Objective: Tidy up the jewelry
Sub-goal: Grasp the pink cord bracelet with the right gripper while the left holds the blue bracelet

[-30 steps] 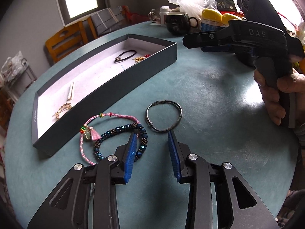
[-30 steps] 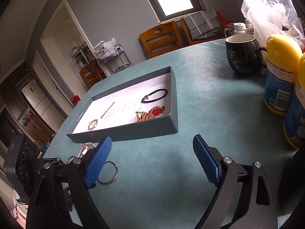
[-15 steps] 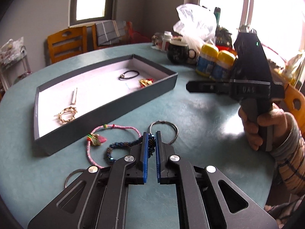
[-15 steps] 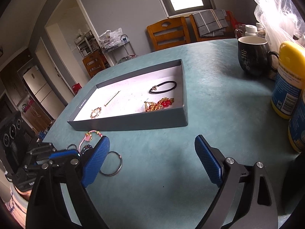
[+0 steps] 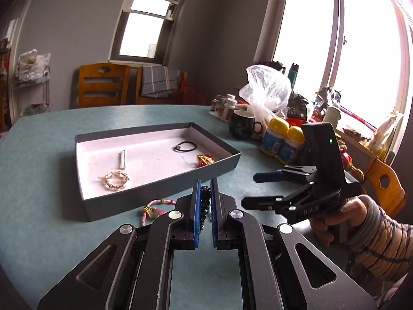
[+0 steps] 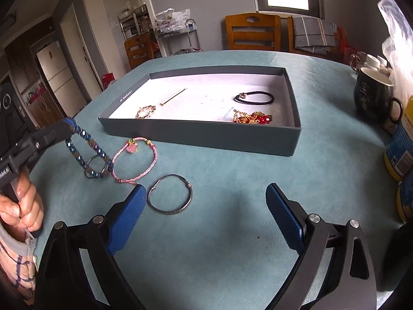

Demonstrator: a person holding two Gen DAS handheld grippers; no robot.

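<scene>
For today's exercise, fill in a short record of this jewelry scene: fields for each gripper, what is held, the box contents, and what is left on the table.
left gripper: shut on beaded bracelet, which hangs from its tips
right gripper: open, holds nothing
box: black cord bracelet, red and gold piece, gold ring clip, slim bar clip
on table: pink cord bracelet, metal bangle
</scene>
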